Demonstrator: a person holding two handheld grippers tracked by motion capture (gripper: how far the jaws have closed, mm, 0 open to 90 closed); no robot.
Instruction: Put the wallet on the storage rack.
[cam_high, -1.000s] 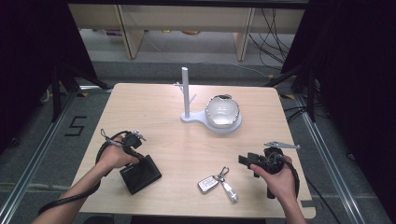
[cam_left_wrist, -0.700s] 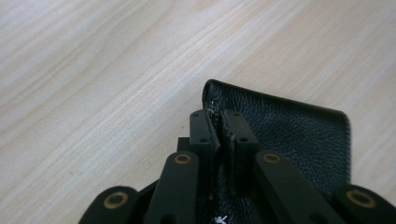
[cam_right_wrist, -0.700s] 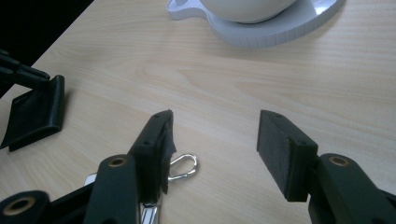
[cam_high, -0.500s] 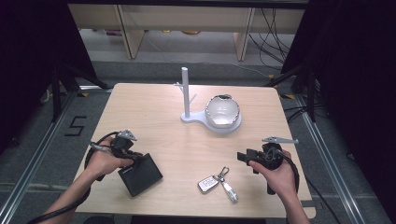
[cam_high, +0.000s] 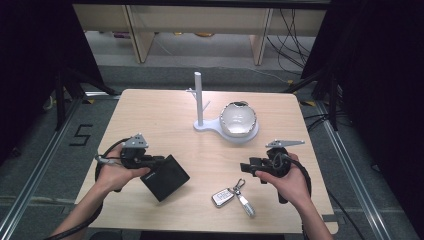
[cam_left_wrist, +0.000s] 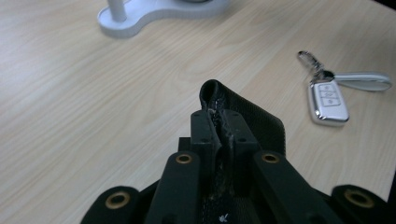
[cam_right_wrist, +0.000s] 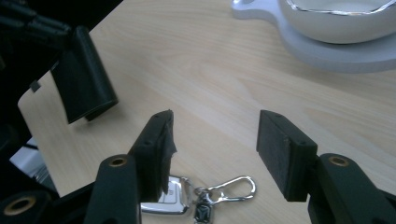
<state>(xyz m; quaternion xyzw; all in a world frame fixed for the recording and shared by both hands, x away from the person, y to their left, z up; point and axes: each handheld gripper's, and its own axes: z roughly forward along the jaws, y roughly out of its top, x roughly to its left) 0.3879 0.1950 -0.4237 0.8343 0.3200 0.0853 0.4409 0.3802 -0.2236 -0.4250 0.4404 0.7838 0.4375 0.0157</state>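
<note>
The black pouch (cam_high: 165, 177) sits at the near left of the bench (cam_high: 165, 125), pinched by one edge between the jaws of the left gripper (cam_high: 150, 165); in the left gripper view the two black jaws are pressed together on a folded, stitched rim of the pouch (cam_left_wrist: 243, 121), which stands up just past the jaw tips, and they have just been closing on it. Whether the pouch's far corner touches the bench or hangs just above it I cannot tell from the high view. The left hand (cam_high: 117, 172) wraps the gripper body, with the cable looping off to its left. The right gripper (cam_high: 248, 166) hovers at the near right, held in the right hand (cam_high: 285, 182), and its jaws are spread with nothing between them; in the right gripper view they frame bare wood, with the car key (cam_right_wrist: 175, 198) lying just below the left jaw and its ring and clip reaching toward the gap. In the high view the car key (cam_high: 222, 196) lies on the bench between the two hands, near the front edge, a silver fob trailing beside it. Farther back, a white stand (cam_high: 200, 102) with an upright post rises near the middle, and a white bowl (cam_high: 238, 119) rests on the stand's round base.
</note>
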